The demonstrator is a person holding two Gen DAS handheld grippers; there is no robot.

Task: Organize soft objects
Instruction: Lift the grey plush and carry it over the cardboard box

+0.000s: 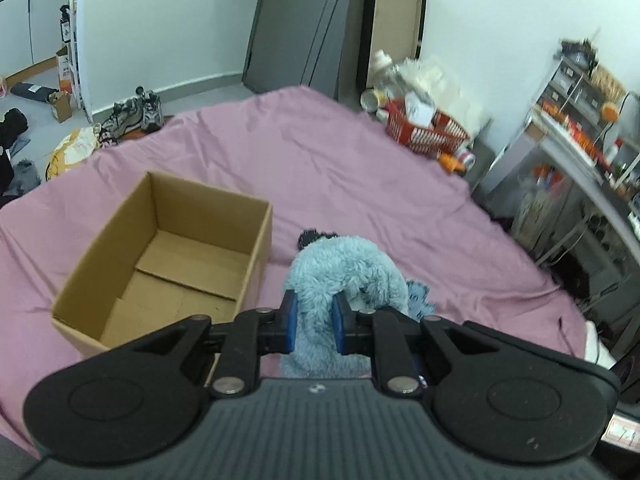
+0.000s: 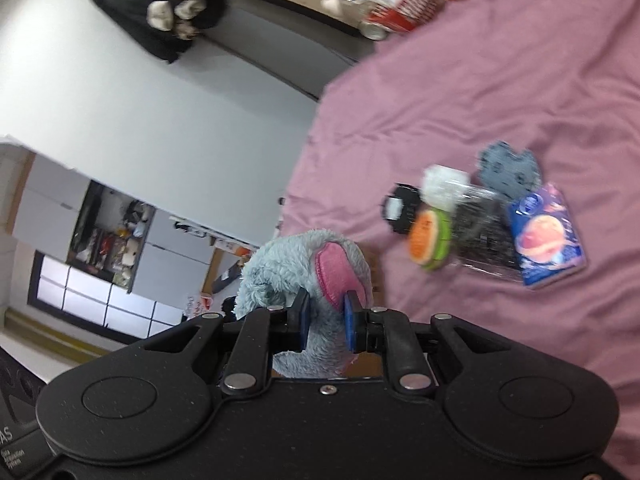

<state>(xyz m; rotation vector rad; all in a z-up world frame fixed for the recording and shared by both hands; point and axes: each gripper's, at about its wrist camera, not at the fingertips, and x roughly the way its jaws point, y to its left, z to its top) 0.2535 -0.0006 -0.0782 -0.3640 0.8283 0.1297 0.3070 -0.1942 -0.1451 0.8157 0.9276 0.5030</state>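
Left claw (image 1: 314, 322) and right claw (image 2: 326, 320) both clamped on blue plush toy (image 1: 344, 276), lifted off bed (image 1: 340, 160); cardboard box (image 1: 168, 256) left of left claw empty; small items (image 2: 496, 220) right of right claw unsorted.

Open cardboard box (image 1: 160, 264) stands at ten o'clock, its top unobstructed; bare pink bed (image 1: 360, 168) stretches wide towards twelve.

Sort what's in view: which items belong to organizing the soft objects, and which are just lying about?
Job:
- blue plush toy, gripped by both the left gripper and right gripper
- open cardboard box, apparently the container
- grey heart-shaped soft piece, possibly next

Lying about:
- tissue pack
- red basket
- sneakers
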